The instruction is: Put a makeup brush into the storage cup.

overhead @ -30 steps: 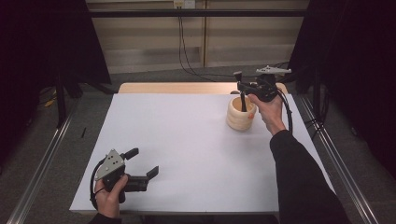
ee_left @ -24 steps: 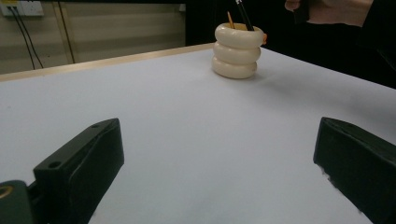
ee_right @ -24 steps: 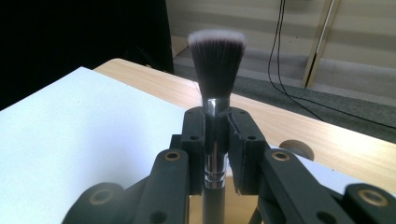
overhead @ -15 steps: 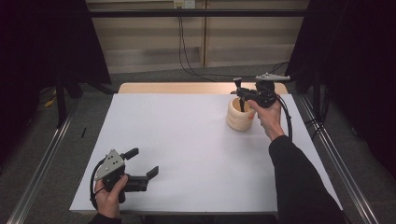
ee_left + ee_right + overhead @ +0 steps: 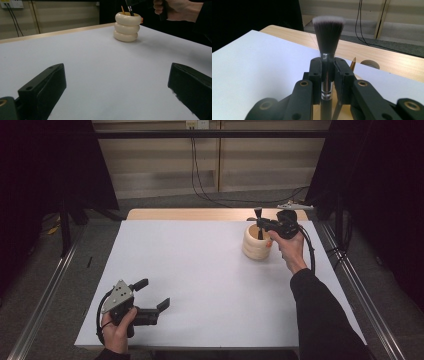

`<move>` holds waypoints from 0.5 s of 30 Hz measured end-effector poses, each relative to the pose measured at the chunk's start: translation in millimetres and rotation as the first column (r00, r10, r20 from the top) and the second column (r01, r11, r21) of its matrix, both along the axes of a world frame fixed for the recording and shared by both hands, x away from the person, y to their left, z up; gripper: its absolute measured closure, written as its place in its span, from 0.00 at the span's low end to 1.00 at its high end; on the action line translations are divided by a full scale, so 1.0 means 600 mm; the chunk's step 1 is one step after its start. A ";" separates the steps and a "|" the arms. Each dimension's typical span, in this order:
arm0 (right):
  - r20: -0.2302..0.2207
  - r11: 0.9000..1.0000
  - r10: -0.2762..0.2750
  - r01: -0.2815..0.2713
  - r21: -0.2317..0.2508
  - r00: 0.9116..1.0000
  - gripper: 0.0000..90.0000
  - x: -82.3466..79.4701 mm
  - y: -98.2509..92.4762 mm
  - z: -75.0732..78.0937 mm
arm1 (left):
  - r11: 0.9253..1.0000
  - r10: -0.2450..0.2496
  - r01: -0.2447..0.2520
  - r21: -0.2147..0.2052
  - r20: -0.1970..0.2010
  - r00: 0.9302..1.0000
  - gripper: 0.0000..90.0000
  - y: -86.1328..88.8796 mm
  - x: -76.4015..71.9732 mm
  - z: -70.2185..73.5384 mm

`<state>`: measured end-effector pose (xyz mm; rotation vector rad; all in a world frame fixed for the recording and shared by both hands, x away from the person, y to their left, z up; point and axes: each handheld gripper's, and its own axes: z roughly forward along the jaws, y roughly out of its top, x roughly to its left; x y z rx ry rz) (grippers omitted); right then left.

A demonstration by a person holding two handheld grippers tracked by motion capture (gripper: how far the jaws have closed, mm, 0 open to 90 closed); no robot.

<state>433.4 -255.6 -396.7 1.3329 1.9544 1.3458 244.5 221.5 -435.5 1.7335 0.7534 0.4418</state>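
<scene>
A cream ribbed cup (image 5: 256, 242) (image 5: 126, 28) stands at the table's far right. My right gripper (image 5: 260, 223) (image 5: 328, 72) hovers just over its mouth, shut on the silver ferrule of a makeup brush (image 5: 327, 37) (image 5: 258, 215) held upright, bristles up, its dark handle (image 5: 130, 10) dipping into the cup. An orange pencil (image 5: 352, 64) (image 5: 123, 10) leans inside the cup. My left gripper (image 5: 152, 296) rests at the near left of the white table (image 5: 200, 270), held in a hand, its two black fingers (image 5: 43, 90) wide apart with nothing between them.
A bare wooden strip (image 5: 200, 214) runs along the table's far edge, with a round hole (image 5: 370, 64) in it. Metal rails (image 5: 45, 295) flank both sides. Cables (image 5: 200, 175) hang on the back wall. The right forearm (image 5: 320, 310) crosses the table's right side.
My right hand has sunk a little, lowering the brush handle into the cup. The left gripper has stayed in place.
</scene>
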 end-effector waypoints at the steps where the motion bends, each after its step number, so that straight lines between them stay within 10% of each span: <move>1: -0.002 1.000 -0.001 0.001 -0.001 1.000 0.86 0.000 0.000 -0.002 | 1.000 0.002 -0.002 -0.004 -0.003 1.000 0.02 0.000 0.001 -0.001; 15: 0.018 1.000 0.000 0.000 0.020 1.000 0.69 -0.006 -0.004 -0.003 | 1.000 -0.001 0.001 -0.004 -0.003 1.000 0.02 -0.004 0.004 -0.001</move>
